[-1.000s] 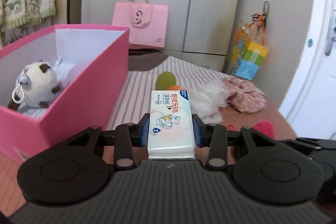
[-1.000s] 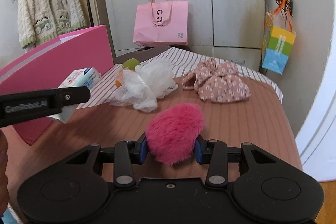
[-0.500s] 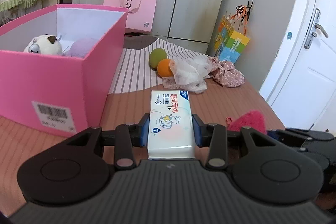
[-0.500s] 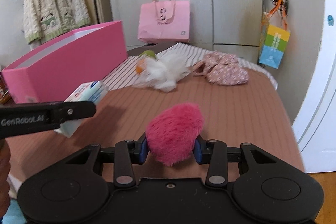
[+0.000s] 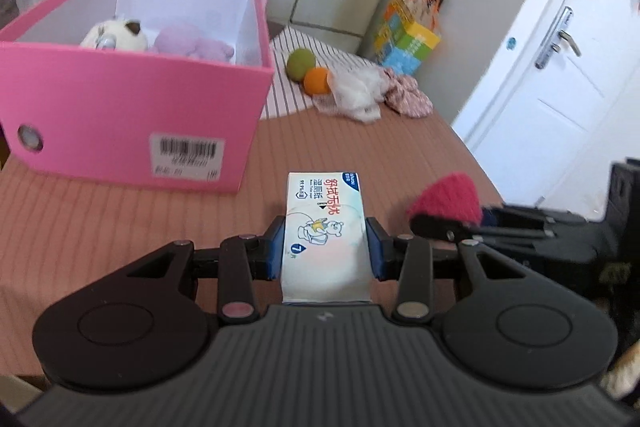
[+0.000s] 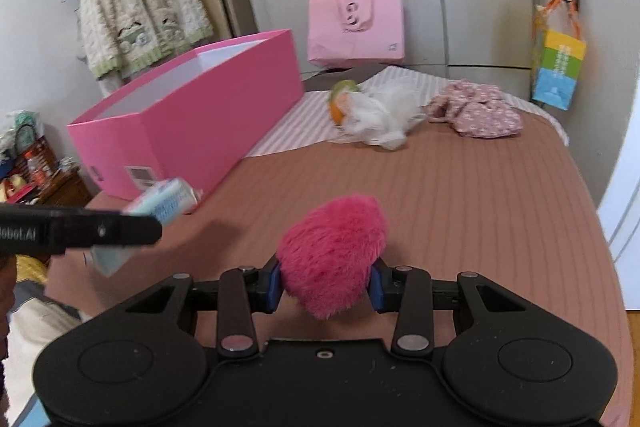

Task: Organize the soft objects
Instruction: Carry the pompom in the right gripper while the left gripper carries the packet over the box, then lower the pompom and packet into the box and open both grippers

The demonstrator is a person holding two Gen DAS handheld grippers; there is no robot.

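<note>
Tidying the soft things is only partly done. The pink box (image 5: 132, 115) sits on the bed (image 6: 460, 211), and two soft toys are already inside it: a white and brown plush animal (image 5: 114, 37) and a pale purple plush toy (image 5: 192, 43) right beside it. There looks to be plenty of room left in the box.

More things wait on the bed, well apart from both grippers. A green ball (image 5: 301, 64) and an orange ball (image 5: 317, 81) touch each other just past the far corner of the box. A white mesh bath pouf (image 5: 356, 95) lies against the orange ball, and a flowery pink cloth (image 5: 408, 95) lies beside the pouf. I think all four have yet to go in the box.

The left gripper (image 5: 325, 251) pinches a pack of wet wipes (image 5: 325, 227). Its blue pads press on the two long sides of the pack, so the jaws are only as wide as the pack. The pack sticks forward over the bed, near the front of the box but not over it.

The right gripper (image 6: 325, 287) pinches a pink fluffy pompom (image 6: 332, 255). The pads sink into the fur on both sides. The pompom hangs above the bed, to the right of the box and not touching it.

Both held things seem ready to go into the box next.
</note>
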